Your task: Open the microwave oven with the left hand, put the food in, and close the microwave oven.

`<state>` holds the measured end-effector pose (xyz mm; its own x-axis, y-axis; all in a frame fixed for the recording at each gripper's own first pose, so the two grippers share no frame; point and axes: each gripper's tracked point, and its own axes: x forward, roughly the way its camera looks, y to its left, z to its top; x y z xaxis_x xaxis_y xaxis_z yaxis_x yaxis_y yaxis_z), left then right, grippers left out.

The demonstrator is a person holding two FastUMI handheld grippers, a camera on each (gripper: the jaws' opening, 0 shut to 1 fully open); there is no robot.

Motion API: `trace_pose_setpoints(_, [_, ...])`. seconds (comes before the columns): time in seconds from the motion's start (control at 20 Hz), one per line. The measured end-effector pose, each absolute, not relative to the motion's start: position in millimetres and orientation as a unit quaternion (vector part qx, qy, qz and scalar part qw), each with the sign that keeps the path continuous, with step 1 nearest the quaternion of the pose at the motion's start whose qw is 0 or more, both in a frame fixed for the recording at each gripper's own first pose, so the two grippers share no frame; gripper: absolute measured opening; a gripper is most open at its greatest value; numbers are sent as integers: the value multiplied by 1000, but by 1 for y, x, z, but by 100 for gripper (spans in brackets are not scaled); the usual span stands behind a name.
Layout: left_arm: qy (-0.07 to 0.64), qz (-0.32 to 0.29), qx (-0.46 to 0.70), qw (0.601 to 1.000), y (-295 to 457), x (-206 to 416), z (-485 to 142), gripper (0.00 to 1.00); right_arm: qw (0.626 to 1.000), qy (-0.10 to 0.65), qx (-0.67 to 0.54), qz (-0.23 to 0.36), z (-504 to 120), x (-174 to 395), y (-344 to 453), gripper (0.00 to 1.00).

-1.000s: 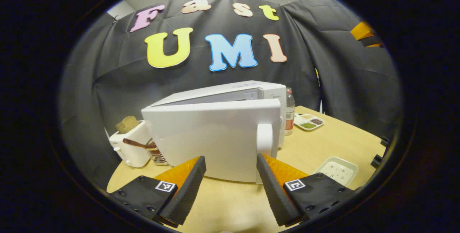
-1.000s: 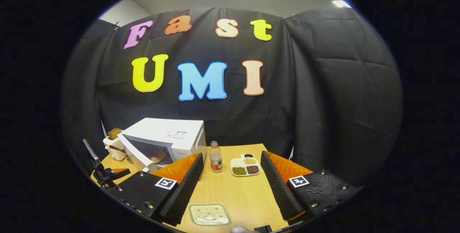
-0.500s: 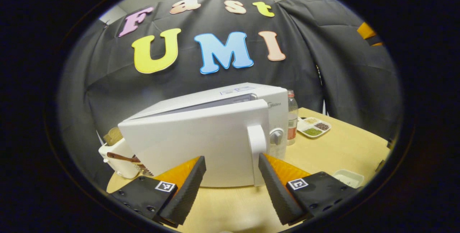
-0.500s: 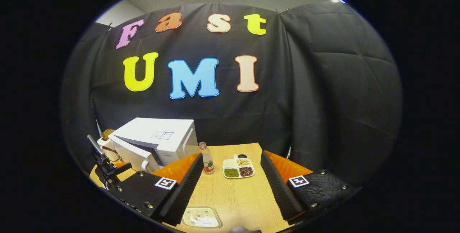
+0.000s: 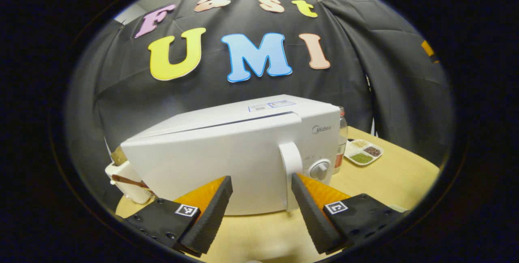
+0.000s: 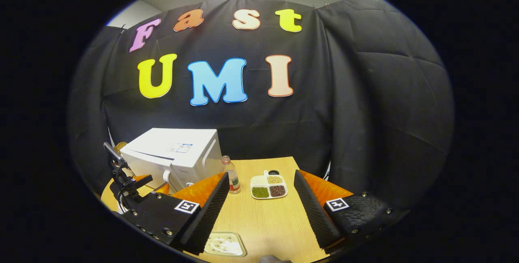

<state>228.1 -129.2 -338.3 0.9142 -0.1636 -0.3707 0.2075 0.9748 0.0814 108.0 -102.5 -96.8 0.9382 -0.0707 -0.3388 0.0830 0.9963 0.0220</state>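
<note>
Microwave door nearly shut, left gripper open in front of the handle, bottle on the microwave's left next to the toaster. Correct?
Not quite. In the left gripper view the bottle stands on the microwave's right, beside the divided dish; the toaster is on the left. The door is nearly shut and the left gripper is open by the handle.

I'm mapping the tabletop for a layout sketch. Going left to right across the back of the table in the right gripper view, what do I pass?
Microwave → bottle → divided dish of beans.
</note>
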Motion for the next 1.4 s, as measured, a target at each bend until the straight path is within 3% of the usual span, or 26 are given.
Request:
trace_pose_setpoints(0.3, [183, -88, 48, 978, -129, 234, -344, 100, 984, 172, 15, -39, -98, 108, -107, 98])
trace_pose_setpoints(0.35, [185, -68, 56, 979, -124, 240, -344, 95, 984, 171, 14, -40, -98, 108, -108, 98])
trace_pose_setpoints(0.5, [202, -77, 76, 973, -138, 237, -355, 100, 984, 173, 16, -35, -100, 106, -102, 98])
trace_pose_setpoints(0.75, [207, -82, 64, 973, -143, 220, -342, 98, 985, 170, 20, -21, -96, 99, -91, 98])
trace_pose_setpoints(1.2, [158, -81, -9, 984, -118, 150, -217, 98, 992, 124, 21, 7, -60, 85, -52, 98])
trace_pose_setpoints(1.3, [141, -77, -28, 987, -102, 135, -179, 98, 993, 119, 17, 13, -58, 78, -40, 93])
trace_pose_setpoints(1.4, [113, -68, -32, 991, -78, 121, -136, 100, 993, 113, 17, 12, -50, 73, -34, 98])
